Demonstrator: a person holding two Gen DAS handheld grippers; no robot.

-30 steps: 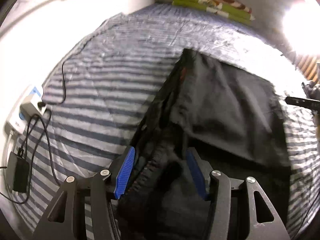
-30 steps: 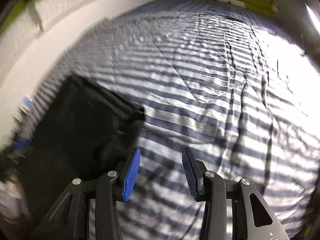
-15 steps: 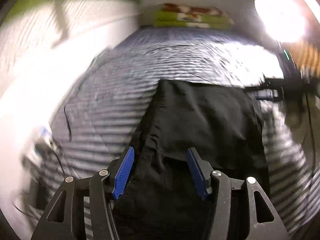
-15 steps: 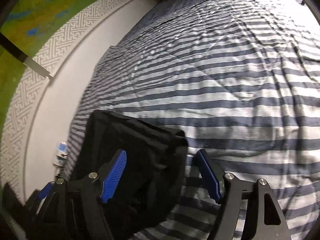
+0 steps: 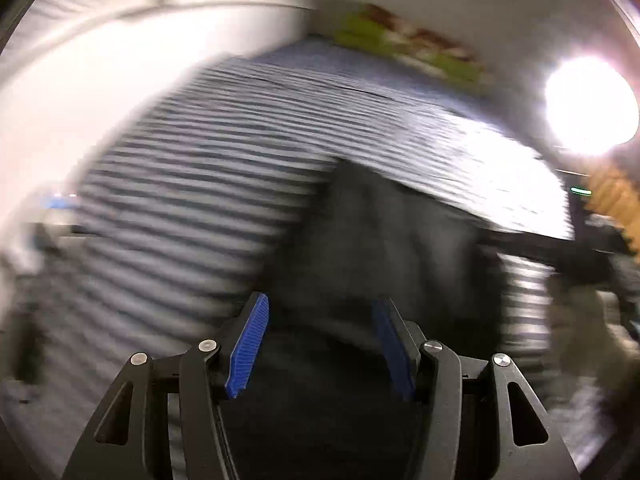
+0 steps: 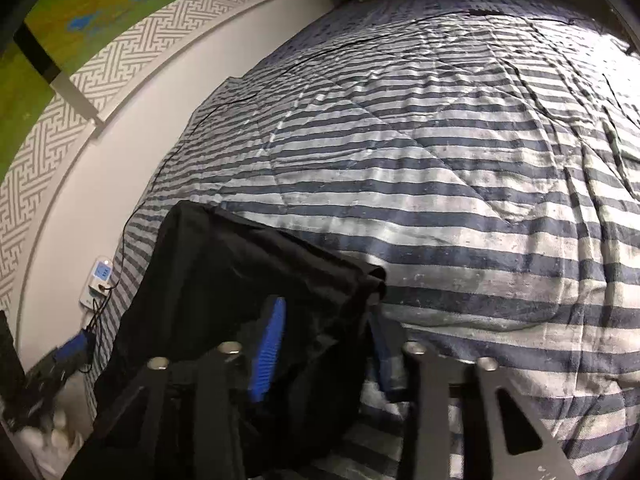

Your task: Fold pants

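Black pants (image 6: 240, 264) lie folded into a rectangle on a blue-and-white striped bedspread (image 6: 440, 160). My right gripper (image 6: 326, 320) is at their near right corner, its jaws closing with the folded edge between them; the blue face of the left pad (image 6: 268, 352) still shows bare. In the blurred left wrist view the pants (image 5: 392, 232) spread ahead of and under my left gripper (image 5: 320, 312). It stands open, and the blue face of its left pad (image 5: 248, 340) is uncovered.
A white wall runs along the bed's left side, with a socket strip (image 6: 100, 276) and cables. A thin black cable (image 6: 280, 80) crosses the far bedspread. A folded green blanket (image 5: 412, 48) lies at the head. A bright lamp (image 5: 588, 104) glares at the right.
My right gripper swung from the bare bedspread onto the pants' right corner, opened wide and narrowed on the edge. The left gripper lifted and tilted up, the bunched cloth no longer between its pads.
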